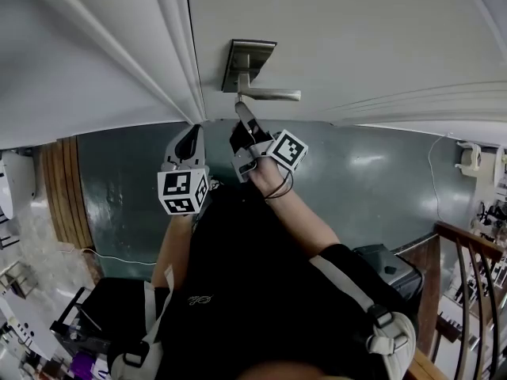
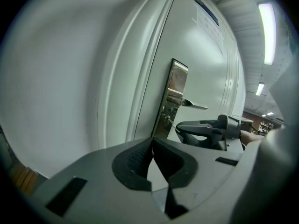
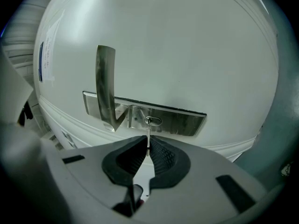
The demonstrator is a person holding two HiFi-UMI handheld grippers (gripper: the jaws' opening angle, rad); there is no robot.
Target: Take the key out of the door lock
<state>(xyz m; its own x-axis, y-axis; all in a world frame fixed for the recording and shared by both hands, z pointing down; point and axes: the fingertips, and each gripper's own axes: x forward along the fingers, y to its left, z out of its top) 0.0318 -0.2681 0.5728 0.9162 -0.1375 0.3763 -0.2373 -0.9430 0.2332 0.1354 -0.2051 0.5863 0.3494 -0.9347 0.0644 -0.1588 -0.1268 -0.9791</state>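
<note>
Right gripper tight on the key in the lock, bow hidden in its grip; left gripper pressed together, empty.

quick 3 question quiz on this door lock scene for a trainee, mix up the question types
1. True or false: the right gripper is shut on the thin silver metal key that sits in the rectangular metal lock plate.
2. What is between the jaws of the left gripper? A the key; B a cloth; C nothing.
3. Fill in: in the head view, the silver metal lever handle sticks out from the lock plate toward the picture's ____.

Key: 1 true; 2 C; 3 right.
</note>
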